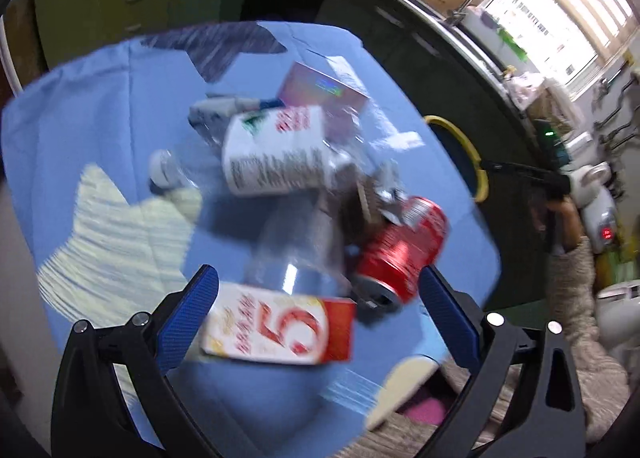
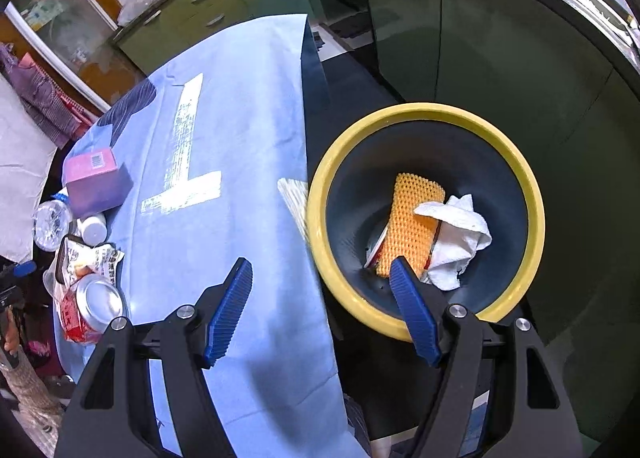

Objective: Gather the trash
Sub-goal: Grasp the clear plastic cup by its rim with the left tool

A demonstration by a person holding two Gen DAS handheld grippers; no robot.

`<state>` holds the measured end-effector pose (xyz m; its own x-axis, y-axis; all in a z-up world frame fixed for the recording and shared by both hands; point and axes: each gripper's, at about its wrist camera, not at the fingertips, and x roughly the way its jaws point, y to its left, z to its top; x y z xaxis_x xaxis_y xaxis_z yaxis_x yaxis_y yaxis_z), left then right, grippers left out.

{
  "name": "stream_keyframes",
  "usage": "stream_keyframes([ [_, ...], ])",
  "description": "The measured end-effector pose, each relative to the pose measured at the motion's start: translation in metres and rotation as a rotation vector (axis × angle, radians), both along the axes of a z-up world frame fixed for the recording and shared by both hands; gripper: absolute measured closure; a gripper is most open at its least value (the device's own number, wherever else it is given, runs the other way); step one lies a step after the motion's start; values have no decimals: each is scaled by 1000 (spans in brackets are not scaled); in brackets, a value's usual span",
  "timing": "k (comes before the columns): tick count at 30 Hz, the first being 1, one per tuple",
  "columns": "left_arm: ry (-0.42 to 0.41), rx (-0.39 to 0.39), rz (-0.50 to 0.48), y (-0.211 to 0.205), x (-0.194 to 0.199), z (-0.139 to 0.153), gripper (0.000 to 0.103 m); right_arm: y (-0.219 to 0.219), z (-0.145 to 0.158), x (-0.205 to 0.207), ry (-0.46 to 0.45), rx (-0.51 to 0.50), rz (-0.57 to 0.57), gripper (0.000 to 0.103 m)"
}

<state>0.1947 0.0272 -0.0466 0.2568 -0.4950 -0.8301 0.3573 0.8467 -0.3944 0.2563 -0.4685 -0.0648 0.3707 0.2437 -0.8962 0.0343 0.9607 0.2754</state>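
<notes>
The left gripper (image 1: 318,300) is hanging, jaws wide and empty, over a heap of trash on the blue cloth (image 1: 100,105). A red-and-white carton marked 5 (image 1: 280,328) is lying directly between its fingers, long axis running across the gap, with a red soda can (image 1: 400,250) just beyond, touching the heap. This hand is plainly the nearer one. The right gripper (image 2: 322,284), also spread wide with nothing held, is pointing steeply down over the yellow-rimmed bin (image 2: 536,213) beside the table, where an orange mesh piece (image 2: 412,217) and a crumpled tissue (image 2: 460,242) are sitting.
</notes>
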Motion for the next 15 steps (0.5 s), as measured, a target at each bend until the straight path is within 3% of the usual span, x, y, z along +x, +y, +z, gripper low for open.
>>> stream_keyframes([
  [3, 68, -80, -7, -1, -6, -7, 17, 1, -1, -1, 5, -2, 5, 32],
  [8, 125, -94, -4, -15, -5, -27, 32, 5, 2, -2, -2, -2, 16, 32],
  [15, 116, -117, 61, -23, 15, -43, 51, 9, 2, -5, 0, -11, 32, 32],
])
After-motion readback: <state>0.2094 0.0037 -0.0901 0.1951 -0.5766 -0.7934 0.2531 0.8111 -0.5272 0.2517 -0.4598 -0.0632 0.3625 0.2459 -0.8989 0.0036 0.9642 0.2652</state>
